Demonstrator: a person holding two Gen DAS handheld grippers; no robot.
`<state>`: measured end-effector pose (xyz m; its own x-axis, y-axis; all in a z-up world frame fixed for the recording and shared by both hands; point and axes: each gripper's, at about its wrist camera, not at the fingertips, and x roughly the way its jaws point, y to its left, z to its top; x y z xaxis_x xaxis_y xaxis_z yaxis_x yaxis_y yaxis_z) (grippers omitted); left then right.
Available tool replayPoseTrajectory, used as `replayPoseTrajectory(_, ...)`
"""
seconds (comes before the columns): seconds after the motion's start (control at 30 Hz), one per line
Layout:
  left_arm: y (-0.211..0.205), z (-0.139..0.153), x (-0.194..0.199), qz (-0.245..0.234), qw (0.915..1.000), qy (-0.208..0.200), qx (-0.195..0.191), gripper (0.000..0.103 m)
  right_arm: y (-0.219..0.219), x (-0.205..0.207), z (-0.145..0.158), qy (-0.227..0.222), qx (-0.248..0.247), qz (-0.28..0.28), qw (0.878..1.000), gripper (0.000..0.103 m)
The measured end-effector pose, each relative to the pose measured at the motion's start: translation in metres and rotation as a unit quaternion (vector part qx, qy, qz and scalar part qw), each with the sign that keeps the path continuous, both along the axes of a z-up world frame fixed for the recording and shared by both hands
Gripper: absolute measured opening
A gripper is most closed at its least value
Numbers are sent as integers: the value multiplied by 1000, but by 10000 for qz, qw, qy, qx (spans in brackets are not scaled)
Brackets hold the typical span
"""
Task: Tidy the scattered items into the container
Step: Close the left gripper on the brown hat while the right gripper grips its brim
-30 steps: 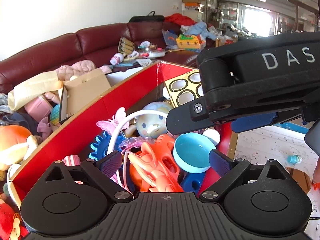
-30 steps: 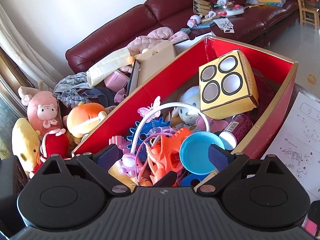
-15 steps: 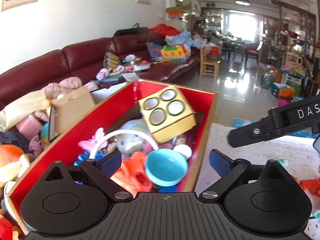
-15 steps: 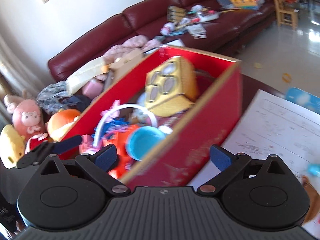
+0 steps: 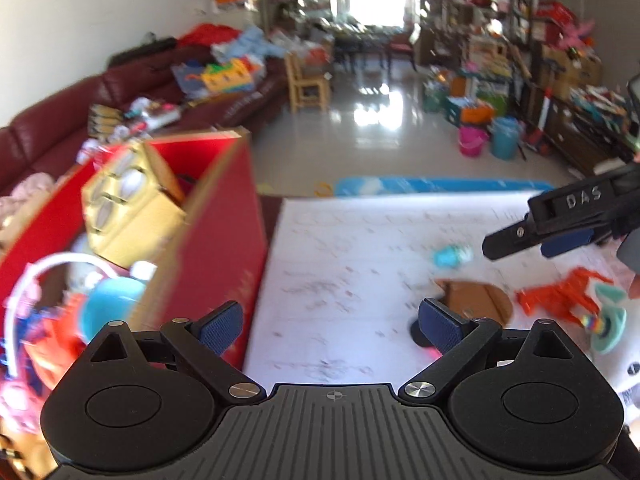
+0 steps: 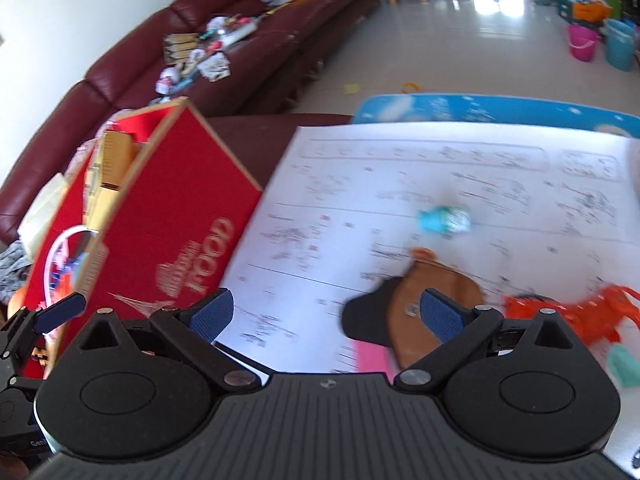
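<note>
Right wrist | both jaws wide, empty | red box [image 6: 168, 232] left | brown toy [image 6: 424, 300] ahead

Glossy red cardboard box [image 6: 180, 216], matt white printed paper sheet [image 6: 460, 184], shiny dark-red leather sofa [image 6: 248, 52].

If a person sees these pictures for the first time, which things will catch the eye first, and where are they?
The big red box at the left, piled with toys such as a yellow cube and a blue bowl. To its right, a large white printed sheet carries scattered pieces: a small blue toy, a brown leather-like piece and an orange toy.
</note>
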<state>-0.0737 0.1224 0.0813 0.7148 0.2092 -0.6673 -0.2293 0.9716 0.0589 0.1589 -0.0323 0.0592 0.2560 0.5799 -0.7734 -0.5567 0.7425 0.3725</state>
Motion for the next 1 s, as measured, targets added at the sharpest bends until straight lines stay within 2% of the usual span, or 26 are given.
replayPoseTrajectory(0.1, -17, -30, 20, -249, 9990, 378, -56, 100, -24, 8, -18, 235, -35, -329, 9992, 100)
replayPoseTrajectory(0.27, -40, -72, 43, -579, 9951, 795, 111, 100, -49, 15, -40, 583, 18, -671, 9960, 100)
replayPoseTrajectory(0.43, -49, -93, 59, -746, 9930, 888, 229, 100, -53, 13, -57, 764, -42, -641, 9950, 100)
replayPoseTrajectory(0.53, -56, -100, 66, -1024, 9904, 882, 285, 100, -52, 16, -68, 951, -40, -645, 9934, 100)
replayPoseTrajectory(0.77, -80, -125, 90, -1898, 9749, 914, 720, 100, -45, 29, -94, 1479, 32, -912, 9848, 100)
replayPoseTrajectory(1.0, -83, -143, 118, -2511, 9592, 972, 866, 100, -32, 45, -122, 1928, -11, -1292, 9727, 100)
